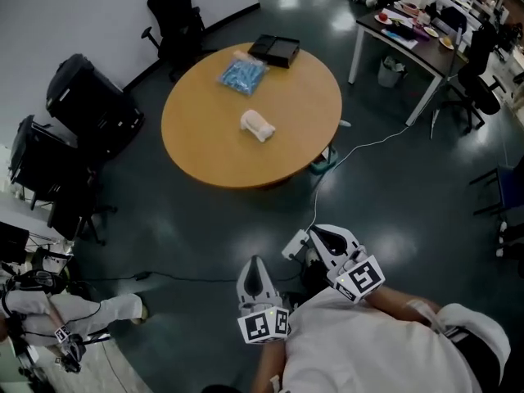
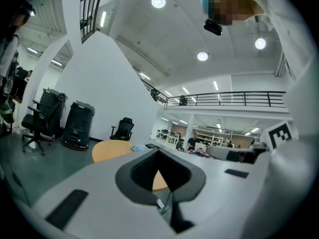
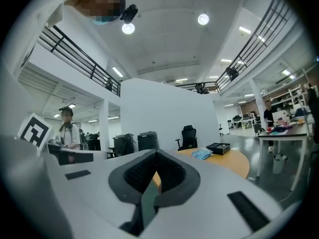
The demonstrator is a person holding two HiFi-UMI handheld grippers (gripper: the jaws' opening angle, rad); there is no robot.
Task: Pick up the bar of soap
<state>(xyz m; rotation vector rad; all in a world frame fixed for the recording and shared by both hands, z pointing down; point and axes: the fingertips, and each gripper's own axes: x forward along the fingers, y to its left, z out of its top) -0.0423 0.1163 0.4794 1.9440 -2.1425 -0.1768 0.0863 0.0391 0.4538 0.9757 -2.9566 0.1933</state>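
The bar of soap (image 1: 256,125), a pale cream lump, lies near the middle of the round wooden table (image 1: 205,150) in the head view. Both grippers are held close to the person's body, well short of the table and above the dark floor. My left gripper (image 1: 255,264) has its jaws together with nothing between them, and so does my right gripper (image 1: 321,236). From the left gripper (image 2: 159,179) and the right gripper (image 3: 155,177) the table (image 2: 112,151) (image 3: 227,161) shows ahead. I cannot make out the soap in either gripper view.
A blue packet (image 1: 243,75) (image 3: 202,155) and a black box (image 1: 274,50) (image 3: 218,148) lie on the table's far side. Black office chairs (image 1: 173,15) and carts (image 1: 90,97) stand to the left. A cluttered desk (image 1: 409,23) is at upper right. A white cable (image 1: 344,158) crosses the floor.
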